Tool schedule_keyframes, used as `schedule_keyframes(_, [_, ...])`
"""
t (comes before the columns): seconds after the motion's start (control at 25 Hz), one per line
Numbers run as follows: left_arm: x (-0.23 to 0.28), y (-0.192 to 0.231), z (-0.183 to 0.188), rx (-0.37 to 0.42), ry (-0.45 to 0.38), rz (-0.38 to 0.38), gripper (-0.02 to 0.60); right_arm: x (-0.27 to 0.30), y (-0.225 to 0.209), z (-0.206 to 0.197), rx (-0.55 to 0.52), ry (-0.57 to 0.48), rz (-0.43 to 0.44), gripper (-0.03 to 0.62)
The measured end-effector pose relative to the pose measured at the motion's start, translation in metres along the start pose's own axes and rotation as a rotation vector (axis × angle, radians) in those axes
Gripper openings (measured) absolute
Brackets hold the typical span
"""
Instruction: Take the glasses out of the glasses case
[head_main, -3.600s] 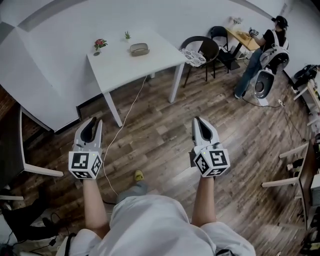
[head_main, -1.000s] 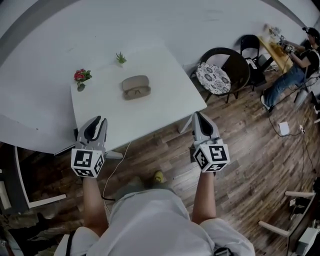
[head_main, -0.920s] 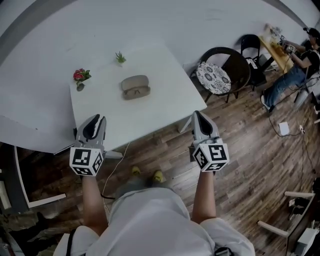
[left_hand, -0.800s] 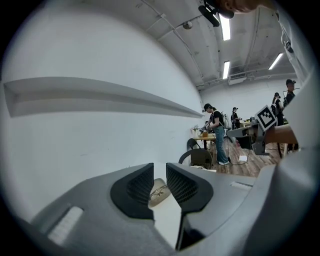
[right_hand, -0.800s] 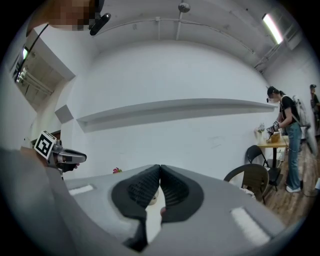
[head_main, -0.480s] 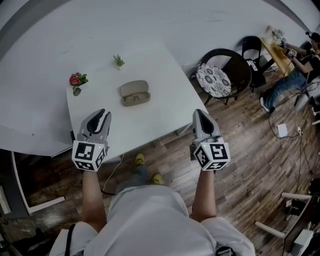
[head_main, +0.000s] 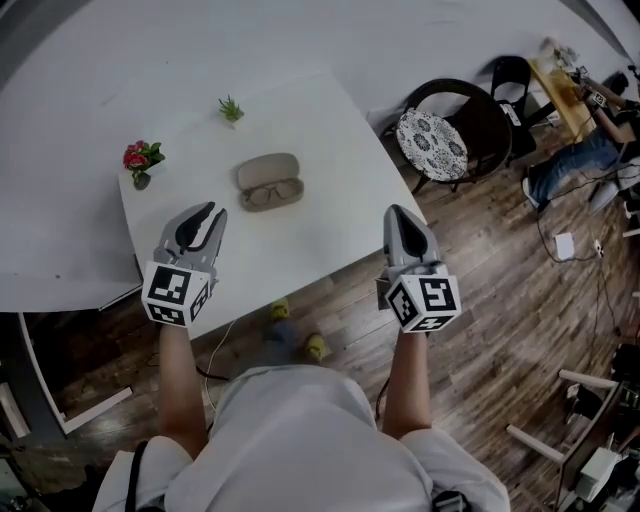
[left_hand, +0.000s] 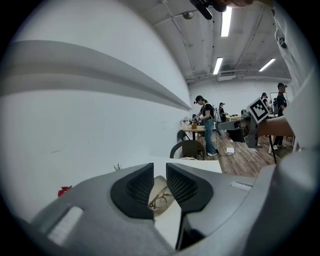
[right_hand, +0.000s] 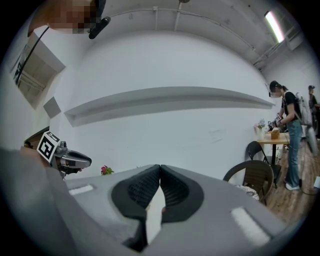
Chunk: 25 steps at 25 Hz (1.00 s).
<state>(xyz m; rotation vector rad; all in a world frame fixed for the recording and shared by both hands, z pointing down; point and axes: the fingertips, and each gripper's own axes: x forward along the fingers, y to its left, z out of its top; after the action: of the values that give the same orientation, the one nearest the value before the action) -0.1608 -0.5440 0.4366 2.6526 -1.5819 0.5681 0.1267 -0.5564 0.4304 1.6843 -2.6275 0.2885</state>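
Observation:
An open tan glasses case (head_main: 268, 168) lies in the middle of the white table (head_main: 340, 150), with thin-framed glasses (head_main: 270, 192) in its near half. My left gripper (head_main: 203, 212) hovers over the table's front left part, a short way in front of the case. Its jaws stand a narrow gap apart with nothing between them. In the left gripper view the glasses (left_hand: 159, 199) and case (left_hand: 160, 182) show through the gap of the left gripper (left_hand: 160, 169). My right gripper (head_main: 395, 214) is over the table's front right edge. In the right gripper view the right gripper (right_hand: 160, 168) has its tips touching.
A small red flower (head_main: 138, 160) and a little green plant (head_main: 231, 108) stand at the table's far left. A dark chair with a patterned cushion (head_main: 432, 143) sits to the right of the table. People (left_hand: 207, 125) work at a desk farther right.
The table and case have come closer as I walked up. Both grippers, earlier over the wooden floor, now reach over the table's front edge. The jaws look unchanged.

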Motion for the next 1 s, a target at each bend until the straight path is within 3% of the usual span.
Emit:
schedule_keyframes(0.56, [0.088,-0.006,-0.040,0.138,0.128,-0.191,0.086,0.025,-0.017,-0.031,0.021,0.047,-0.045,0.003])
schedule_keyframes(1.0, [0.159,-0.014,-0.097,0.264,0.312,-0.353,0.086,0.042,-0.037,-0.052,0.047,0.088,-0.081,0.003])
